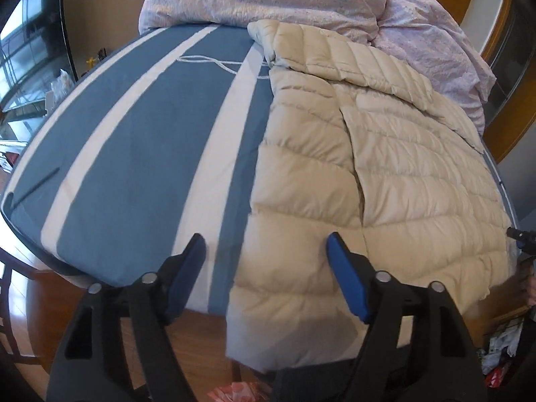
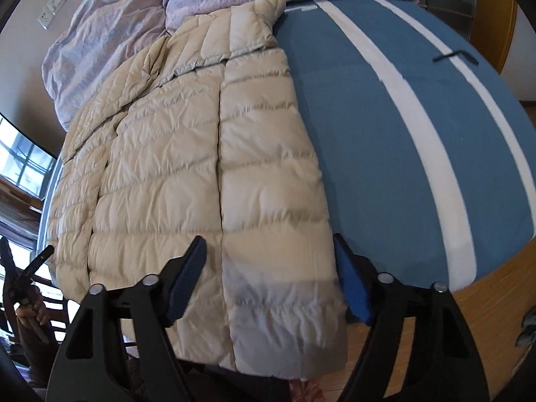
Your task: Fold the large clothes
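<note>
Two grippers, left gripper (image 1: 266,251) and right gripper (image 2: 269,251), hover jaws apart over a beige puffer jacket (image 1: 385,174) whose hem overhangs the striped bed's (image 1: 134,140) near edge.

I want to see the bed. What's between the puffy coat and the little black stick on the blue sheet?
Just bare striped sheet; the right wrist view shows nothing between the puffy coat and the black stick.

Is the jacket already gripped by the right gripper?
No: in the right wrist view the right gripper stands open over the jacket hem, its pads apart and not pressing on the fabric.
</note>
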The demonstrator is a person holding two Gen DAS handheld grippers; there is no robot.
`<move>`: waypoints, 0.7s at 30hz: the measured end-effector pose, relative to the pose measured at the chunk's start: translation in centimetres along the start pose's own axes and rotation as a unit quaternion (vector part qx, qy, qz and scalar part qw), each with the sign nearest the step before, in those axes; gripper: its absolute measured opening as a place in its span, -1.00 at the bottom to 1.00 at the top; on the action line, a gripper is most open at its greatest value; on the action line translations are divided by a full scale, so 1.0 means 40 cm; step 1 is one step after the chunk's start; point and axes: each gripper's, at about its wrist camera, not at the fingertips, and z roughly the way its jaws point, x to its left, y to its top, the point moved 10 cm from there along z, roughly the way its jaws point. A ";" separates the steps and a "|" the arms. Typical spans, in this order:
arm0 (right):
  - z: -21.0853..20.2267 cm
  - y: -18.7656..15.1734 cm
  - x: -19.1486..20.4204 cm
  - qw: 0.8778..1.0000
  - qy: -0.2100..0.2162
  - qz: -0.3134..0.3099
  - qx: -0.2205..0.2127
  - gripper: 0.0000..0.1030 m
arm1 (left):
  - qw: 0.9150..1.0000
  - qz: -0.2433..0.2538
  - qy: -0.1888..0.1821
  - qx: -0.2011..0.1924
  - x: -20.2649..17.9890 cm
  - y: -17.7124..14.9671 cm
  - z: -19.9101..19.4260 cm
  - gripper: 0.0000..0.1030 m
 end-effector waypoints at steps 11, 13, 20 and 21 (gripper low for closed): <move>-0.020 -0.042 0.002 0.999 0.040 0.014 -0.004 -0.09 | 0.999 0.007 -0.031 0.005 -0.054 -0.037 -0.011 -0.03; -0.028 -0.043 -0.018 0.999 0.033 0.031 -0.007 -0.09 | 0.999 0.009 -0.030 0.006 -0.059 -0.041 -0.011 -0.03; -0.042 -0.060 -0.037 0.999 0.033 0.025 -0.005 -0.22 | 1.000 0.018 -0.022 0.009 -0.065 -0.050 -0.012 -0.03; -0.040 -0.065 -0.032 0.999 0.038 0.019 -0.001 -0.39 | 1.000 0.019 -0.021 0.009 -0.068 -0.050 -0.011 -0.13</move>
